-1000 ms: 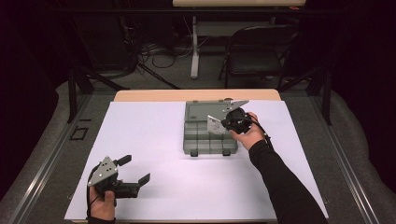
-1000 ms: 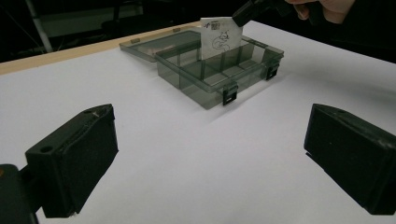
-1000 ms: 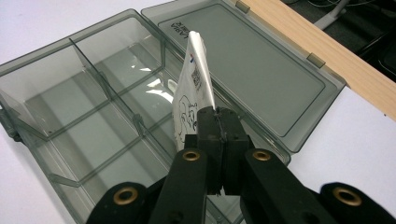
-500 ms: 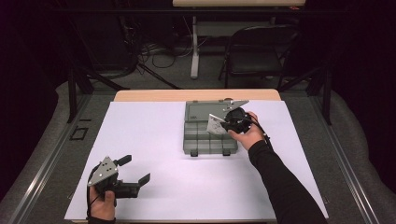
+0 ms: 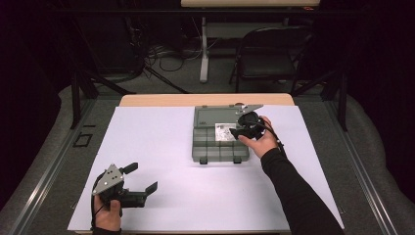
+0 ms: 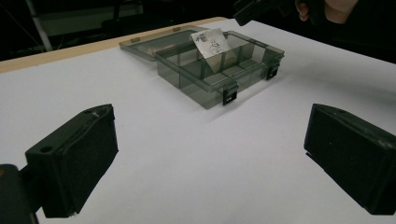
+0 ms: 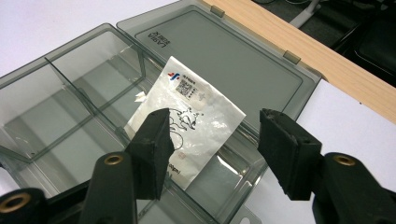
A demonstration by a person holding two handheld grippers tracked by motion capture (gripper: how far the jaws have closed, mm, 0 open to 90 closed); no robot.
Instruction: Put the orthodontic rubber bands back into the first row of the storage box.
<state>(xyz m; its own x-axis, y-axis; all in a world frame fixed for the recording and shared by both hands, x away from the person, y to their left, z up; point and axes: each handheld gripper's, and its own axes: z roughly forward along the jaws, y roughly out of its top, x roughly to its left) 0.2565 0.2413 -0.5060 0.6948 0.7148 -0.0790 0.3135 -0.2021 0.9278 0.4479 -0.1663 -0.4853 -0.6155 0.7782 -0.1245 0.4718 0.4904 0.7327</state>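
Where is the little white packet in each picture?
High view: the white packet sits in the grey box, right of centre, beside the right hand-held gripper.
Left gripper view: top centre, leaning up inside the box.
Right gripper view: in the middle, tilted, just beyond the open jaws.
Shared landmark: the box's open lid.

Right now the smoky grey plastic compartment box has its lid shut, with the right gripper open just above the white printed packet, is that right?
Not quite: the smoky grey plastic compartment box has its lid open, laid flat behind it, as the right gripper view shows. The right gripper is open just above the white printed packet.
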